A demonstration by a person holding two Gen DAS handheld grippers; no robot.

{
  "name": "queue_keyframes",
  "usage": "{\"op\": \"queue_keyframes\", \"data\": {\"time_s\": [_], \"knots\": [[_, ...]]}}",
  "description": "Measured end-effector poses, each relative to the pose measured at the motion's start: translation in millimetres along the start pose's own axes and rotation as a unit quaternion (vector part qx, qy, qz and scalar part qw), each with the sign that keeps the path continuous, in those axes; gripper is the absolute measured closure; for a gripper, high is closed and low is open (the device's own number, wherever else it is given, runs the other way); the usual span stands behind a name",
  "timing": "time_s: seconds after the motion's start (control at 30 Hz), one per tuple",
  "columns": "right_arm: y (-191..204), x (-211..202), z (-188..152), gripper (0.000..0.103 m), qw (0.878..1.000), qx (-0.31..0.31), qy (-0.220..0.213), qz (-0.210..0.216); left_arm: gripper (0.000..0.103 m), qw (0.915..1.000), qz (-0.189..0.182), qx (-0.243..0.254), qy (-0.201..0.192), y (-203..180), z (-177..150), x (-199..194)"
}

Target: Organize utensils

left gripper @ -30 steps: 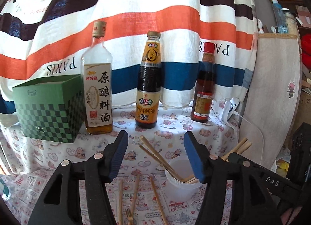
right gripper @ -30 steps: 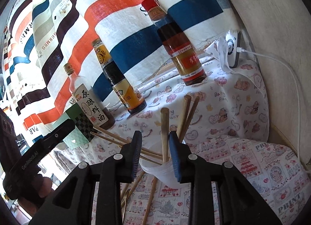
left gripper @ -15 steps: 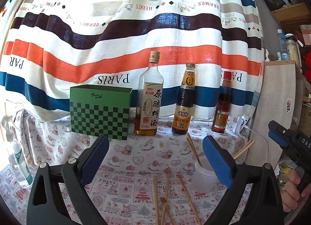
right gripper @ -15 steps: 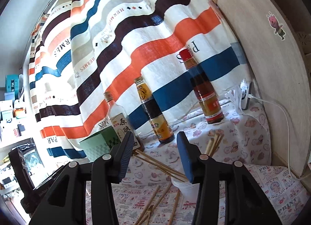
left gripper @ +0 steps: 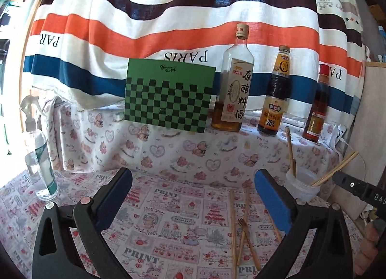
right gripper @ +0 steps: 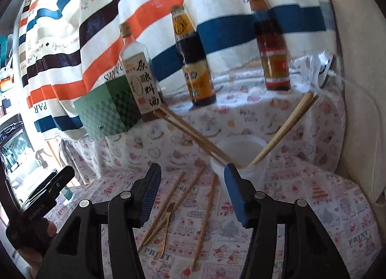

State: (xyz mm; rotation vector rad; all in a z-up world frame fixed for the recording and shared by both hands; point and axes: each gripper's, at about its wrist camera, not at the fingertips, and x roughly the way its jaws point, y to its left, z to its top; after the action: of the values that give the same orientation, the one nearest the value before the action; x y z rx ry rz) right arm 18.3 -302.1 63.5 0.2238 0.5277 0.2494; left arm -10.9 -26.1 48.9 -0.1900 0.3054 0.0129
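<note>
A translucent white cup (right gripper: pixel 241 151) stands on the patterned tablecloth with several wooden chopsticks (right gripper: pixel 193 132) leaning out of it to both sides. In front of it lie three loose chopsticks (right gripper: pixel 205 218) and a small fork (right gripper: pixel 167 221). My right gripper (right gripper: pixel 193 170) hovers just short of the cup, its jaws opening, with nothing between them. My left gripper (left gripper: pixel 193 175) hangs further left over bare cloth, its jaws wide and still opening, also empty. From there the cup (left gripper: pixel 301 182) is at the right and the loose chopsticks (left gripper: pixel 232 226) and fork (left gripper: pixel 243 230) are by the right finger.
A green checkered box (left gripper: pixel 168 95) and three sauce bottles (left gripper: pixel 234 93), (left gripper: pixel 275 100), (left gripper: pixel 316 110) stand on a raised ledge at the back, before a striped cloth. A spray bottle (left gripper: pixel 38 158) is at the far left. A pale board (right gripper: pixel 361 110) and a plugged charger (right gripper: pixel 325 69) close the right side.
The right jaws let go of a chopstick held upright over the cup, widened and drew back. The left gripper opened wide and swung left, away from the cup.
</note>
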Motion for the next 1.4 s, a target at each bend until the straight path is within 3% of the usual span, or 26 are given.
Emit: {"op": "queue_keyframes", "data": {"time_s": [0.13, 0.33, 0.7, 0.83, 1.0, 1.07, 1.23, 1.4], "knots": [[-7, 25, -11, 0.046, 0.998, 0.023, 0.053, 0.011, 0.002, 0.9998, 0.002, -0.02, 0.008, 10, -4, 9], [-4, 57, -30, 0.046, 0.992, 0.008, 0.123, -0.017, 0.001, 0.999, 0.037, 0.008, 0.024, 8, -18, 28], [5, 97, -63, 0.047, 0.972, -0.037, 0.225, -0.062, 0.001, 0.9923, -0.001, 0.027, 0.121, -1, -35, 60], [10, 105, -73, 0.056, 0.966, -0.056, 0.241, -0.068, 0.001, 0.9932, 0.041, 0.042, 0.1, -6, -37, 56], [17, 109, -80, 0.063, 0.963, -0.084, 0.239, -0.096, 0.001, 0.9931, 0.025, 0.045, 0.105, -7, -35, 55], [18, 108, -81, 0.068, 0.961, -0.094, 0.237, -0.108, 0.001, 0.991, 0.018, 0.047, 0.124, -8, -38, 60], [15, 107, -78, 0.095, 0.961, -0.091, 0.236, -0.115, 0.002, 0.9775, -0.004, 0.048, 0.205, -10, -54, 85], [10, 100, -70, 0.095, 0.969, -0.072, 0.216, -0.1, 0.018, 0.9707, -0.038, 0.06, 0.23, -21, -62, 87]]}}
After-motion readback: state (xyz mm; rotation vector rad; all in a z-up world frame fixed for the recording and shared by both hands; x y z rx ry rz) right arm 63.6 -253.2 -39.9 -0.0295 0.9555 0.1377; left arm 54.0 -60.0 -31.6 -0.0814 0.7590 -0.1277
